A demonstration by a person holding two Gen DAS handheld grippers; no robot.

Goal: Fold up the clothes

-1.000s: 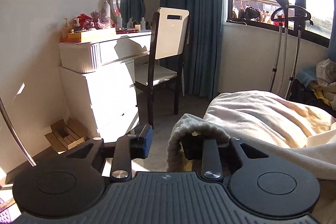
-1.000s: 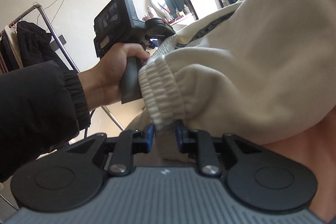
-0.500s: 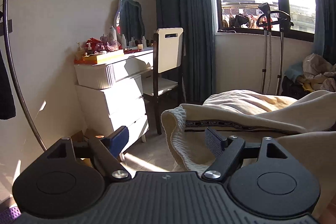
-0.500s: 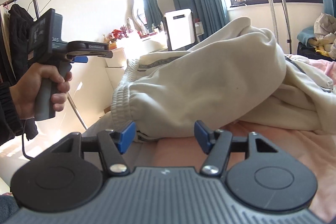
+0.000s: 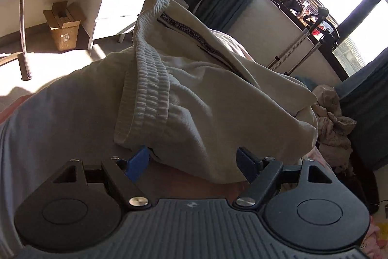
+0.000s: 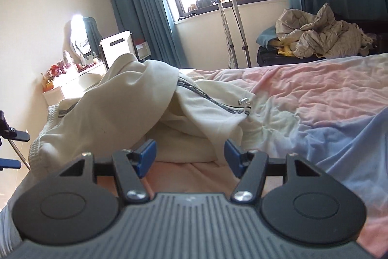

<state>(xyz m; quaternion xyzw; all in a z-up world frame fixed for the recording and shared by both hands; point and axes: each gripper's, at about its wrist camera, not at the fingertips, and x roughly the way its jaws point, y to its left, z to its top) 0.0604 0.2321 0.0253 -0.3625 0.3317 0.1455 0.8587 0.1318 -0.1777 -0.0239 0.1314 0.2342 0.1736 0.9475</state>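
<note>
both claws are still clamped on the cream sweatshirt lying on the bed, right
No. Both claws are open, not clamped. The left wrist view shows the left claw clear of the cream sweatshirt; the right wrist view shows the right claw open too. It does lie on the bed.

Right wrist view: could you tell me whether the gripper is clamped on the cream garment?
No: the right gripper stands open, and the cream garment lies loose on the bed.
</note>
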